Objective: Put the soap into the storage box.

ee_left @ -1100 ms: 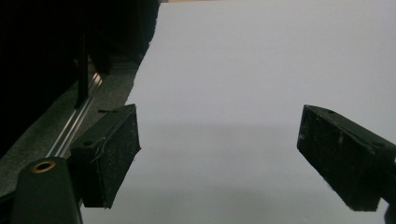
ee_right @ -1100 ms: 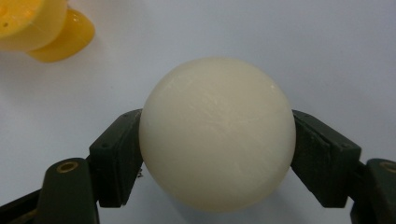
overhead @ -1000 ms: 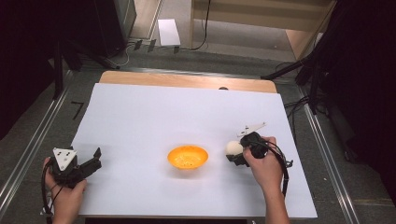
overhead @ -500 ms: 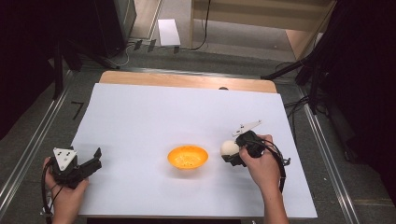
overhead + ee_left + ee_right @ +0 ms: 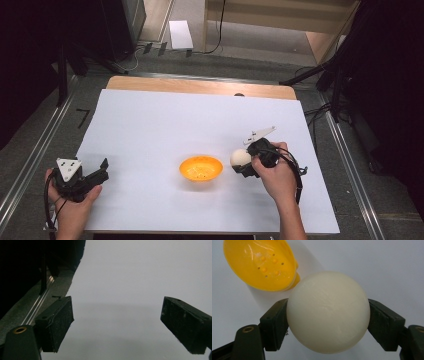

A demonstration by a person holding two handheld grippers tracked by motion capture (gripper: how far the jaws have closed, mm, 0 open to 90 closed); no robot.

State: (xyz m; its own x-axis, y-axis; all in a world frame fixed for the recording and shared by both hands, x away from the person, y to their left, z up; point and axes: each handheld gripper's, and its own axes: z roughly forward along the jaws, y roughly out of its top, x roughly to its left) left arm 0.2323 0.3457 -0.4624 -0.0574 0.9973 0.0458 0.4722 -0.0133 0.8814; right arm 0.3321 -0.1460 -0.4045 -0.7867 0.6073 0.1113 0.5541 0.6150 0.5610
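High view: right hand-held gripper [image 5: 243, 163] level, clamping white ball [image 5: 240, 157] beside orange bowl [image 5: 201, 168].

bright white table, dark surroundings, soft shadows

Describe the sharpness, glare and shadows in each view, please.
High view: even light, dark surroundings, orange bowl sharp. Right gripper view: white ball sharp in the right tongs, bright glints inside the bowl, soft shadow beneath. Left gripper view: left tongs slightly soft over the plain white sheet.
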